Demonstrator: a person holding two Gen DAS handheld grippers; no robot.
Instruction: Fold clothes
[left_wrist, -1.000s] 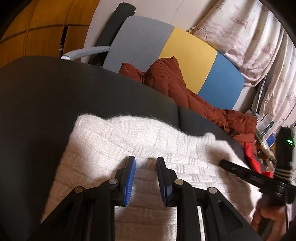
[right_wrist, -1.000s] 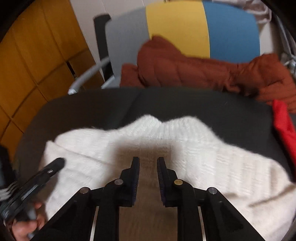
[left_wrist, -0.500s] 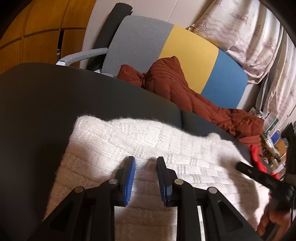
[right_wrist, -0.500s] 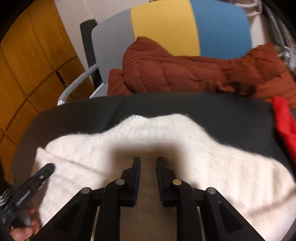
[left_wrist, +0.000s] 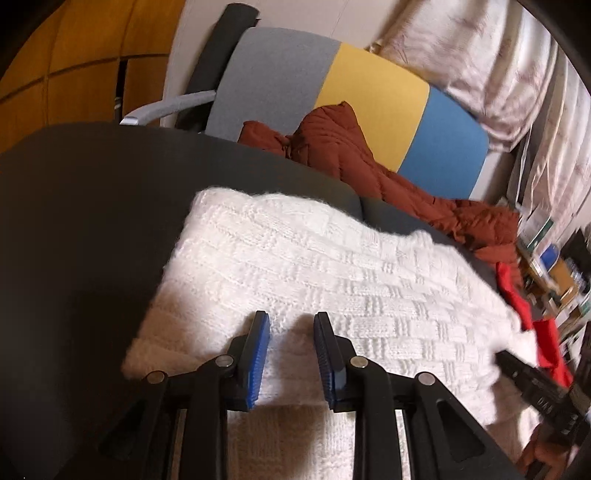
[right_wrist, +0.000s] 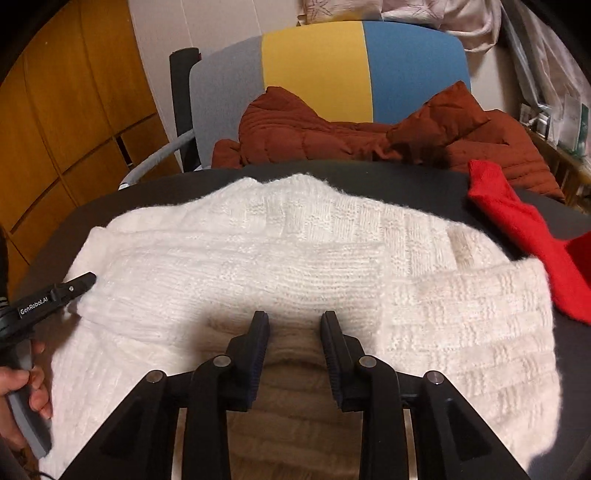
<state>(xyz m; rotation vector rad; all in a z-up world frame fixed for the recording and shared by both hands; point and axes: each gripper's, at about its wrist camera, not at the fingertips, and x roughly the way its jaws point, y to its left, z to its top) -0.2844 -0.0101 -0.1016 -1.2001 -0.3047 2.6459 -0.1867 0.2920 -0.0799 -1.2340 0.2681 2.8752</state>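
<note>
Just ahead of both sets of fingers lies the fluffy white knitted sweater, spread on the dark round table so it can be folded. The left gripper hangs over its near edge, fingers a little apart and holding nothing. The right gripper does too. Off to the right of the right fingers sits a bright red cloth, maybe waiting its turn. Beyond the fingers, a rust-brown puffy jacket rests on the chair.
</note>
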